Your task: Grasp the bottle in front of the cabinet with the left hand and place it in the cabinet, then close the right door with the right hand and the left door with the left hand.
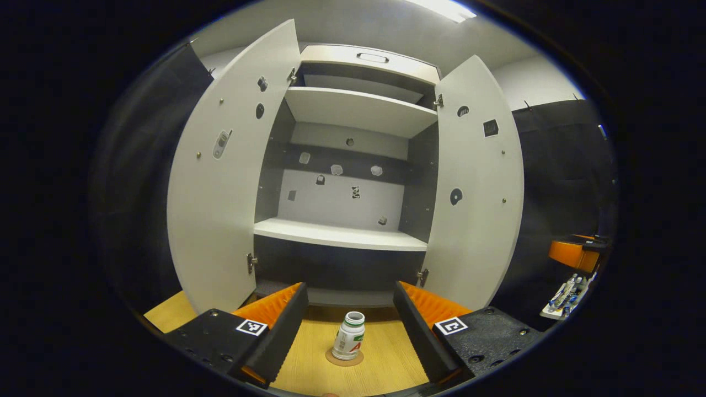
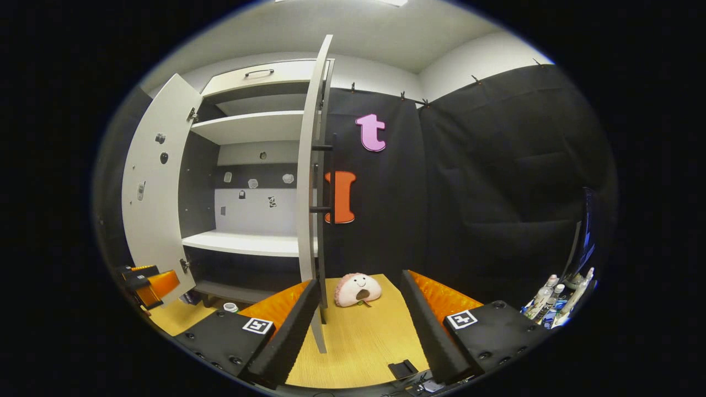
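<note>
— Nearest to us, what's the left gripper (image 1: 350,325) doing?

— Its jaws are spread wide and hold nothing. The small white bottle (image 1: 349,343) stands upright between the two fingers but apart from both, on a round coaster on the wooden tabletop (image 1: 386,364), just in front of the cabinet (image 1: 353,165).

— And the right gripper (image 2: 358,320)?

— Also wide open and empty, hovering over the table near the edge of the right door (image 2: 309,182), with a plush toy (image 2: 357,289) lying beyond it.

— Farther back?

— Both doors are swung open; the left door (image 1: 218,182) stands out to the side. The lower shelf (image 1: 336,234) looks bare.

— What might go wrong?

— The bottle is light and narrow. If one finger touches before the other as they close, I'd expect it to tip or skid off the coaster. Lifting it in, it could clip the shelf's front edge. Later, the right gripper could slip off the door's thin edge.
</note>
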`<move>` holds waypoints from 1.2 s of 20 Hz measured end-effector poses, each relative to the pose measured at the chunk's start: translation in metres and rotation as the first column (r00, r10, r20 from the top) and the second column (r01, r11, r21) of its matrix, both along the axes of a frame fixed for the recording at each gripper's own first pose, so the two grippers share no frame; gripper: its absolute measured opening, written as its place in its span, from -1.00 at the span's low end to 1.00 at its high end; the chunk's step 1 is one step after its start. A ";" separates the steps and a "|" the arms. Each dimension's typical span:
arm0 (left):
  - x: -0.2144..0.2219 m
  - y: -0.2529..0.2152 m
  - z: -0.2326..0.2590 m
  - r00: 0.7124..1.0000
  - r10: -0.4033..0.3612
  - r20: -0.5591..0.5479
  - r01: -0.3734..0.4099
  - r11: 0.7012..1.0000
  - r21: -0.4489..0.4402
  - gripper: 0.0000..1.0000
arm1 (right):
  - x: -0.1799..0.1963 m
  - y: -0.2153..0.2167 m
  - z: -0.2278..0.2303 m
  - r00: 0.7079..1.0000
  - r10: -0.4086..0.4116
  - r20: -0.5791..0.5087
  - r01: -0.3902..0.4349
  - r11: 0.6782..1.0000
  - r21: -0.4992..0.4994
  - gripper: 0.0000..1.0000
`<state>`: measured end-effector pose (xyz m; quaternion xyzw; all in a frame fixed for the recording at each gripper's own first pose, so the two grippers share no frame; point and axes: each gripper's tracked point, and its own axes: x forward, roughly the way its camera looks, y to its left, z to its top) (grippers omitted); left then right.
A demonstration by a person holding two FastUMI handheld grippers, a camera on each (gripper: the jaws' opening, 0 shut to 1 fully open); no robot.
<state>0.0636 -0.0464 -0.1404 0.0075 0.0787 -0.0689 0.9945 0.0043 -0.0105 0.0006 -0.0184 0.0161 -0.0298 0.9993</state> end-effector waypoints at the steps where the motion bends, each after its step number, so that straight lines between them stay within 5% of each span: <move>1: 0.003 -0.003 -0.010 1.000 -0.007 -0.008 0.007 1.000 0.004 0.90 | 0.000 0.000 -0.001 1.000 0.000 -0.002 0.000 1.000 0.002 0.79; 9: 0.035 -0.011 -0.106 0.993 -0.019 -0.115 0.025 0.998 0.052 0.91 | 0.004 -0.005 -0.006 0.999 -0.014 -0.029 0.014 1.000 0.001 0.79; 10: 0.039 -0.012 -0.119 0.991 -0.021 -0.136 0.028 0.998 0.054 0.91 | 0.006 -0.007 -0.006 0.999 -0.019 -0.031 0.019 1.000 -0.003 0.97; 13: 0.050 -0.013 -0.145 0.985 -0.027 -0.170 0.038 0.997 0.065 0.91 | 0.009 -0.013 -0.008 0.999 -0.032 -0.040 0.032 0.999 -0.009 0.97; 14: 0.055 -0.014 -0.153 0.984 -0.028 -0.174 0.041 0.996 0.074 0.91 | 0.009 -0.015 -0.010 0.998 -0.038 -0.044 0.038 0.999 -0.012 0.79; 18: 0.069 -0.006 -0.194 0.969 -0.005 -0.246 0.032 0.994 0.104 0.91 | 0.017 -0.023 -0.015 0.996 -0.057 -0.062 0.057 0.998 -0.006 0.97; 20: 0.074 -0.004 -0.210 0.962 0.000 -0.274 0.030 0.994 0.105 0.92 | 0.019 -0.027 -0.016 0.996 -0.066 -0.067 0.066 0.998 -0.005 0.79; 21: 0.076 -0.003 -0.217 0.958 0.002 -0.286 0.030 0.994 0.109 0.92 | 0.020 -0.029 -0.016 0.995 -0.073 -0.069 0.072 0.997 -0.008 0.97; 24: 0.079 -0.004 -0.236 0.946 0.004 -0.325 0.035 0.993 0.116 0.91 | 0.025 -0.034 -0.020 0.993 -0.086 -0.080 0.085 0.996 -0.017 0.97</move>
